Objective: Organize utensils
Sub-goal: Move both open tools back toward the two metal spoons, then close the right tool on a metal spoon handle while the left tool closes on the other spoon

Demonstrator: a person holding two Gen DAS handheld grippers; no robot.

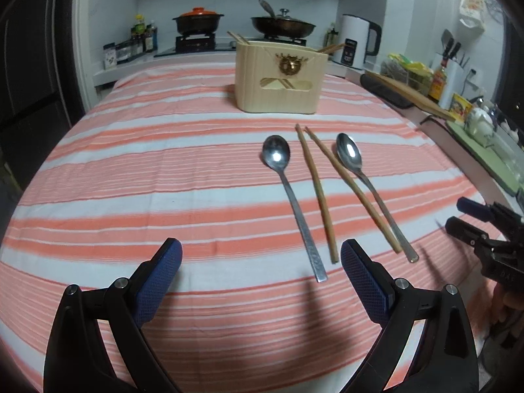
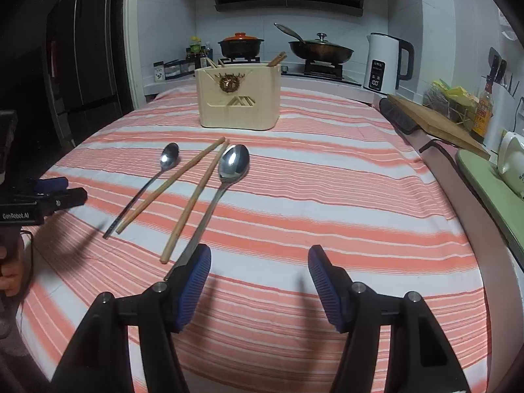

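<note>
Where the striped surface (image 1: 163, 170) ends, a wooden holder (image 1: 280, 77) stands, chopsticks (image 1: 330, 49) poking out. Both grippers' fingers (image 1: 160, 281) (image 2: 193, 288) spread, empty.

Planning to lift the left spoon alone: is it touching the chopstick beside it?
Apart. Left wrist view shows cloth between the spoon and chopstick along their whole length.

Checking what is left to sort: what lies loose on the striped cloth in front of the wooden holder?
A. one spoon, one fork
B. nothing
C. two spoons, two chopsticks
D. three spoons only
C: two spoons flank two chopsticks before the wooden holder.
</note>
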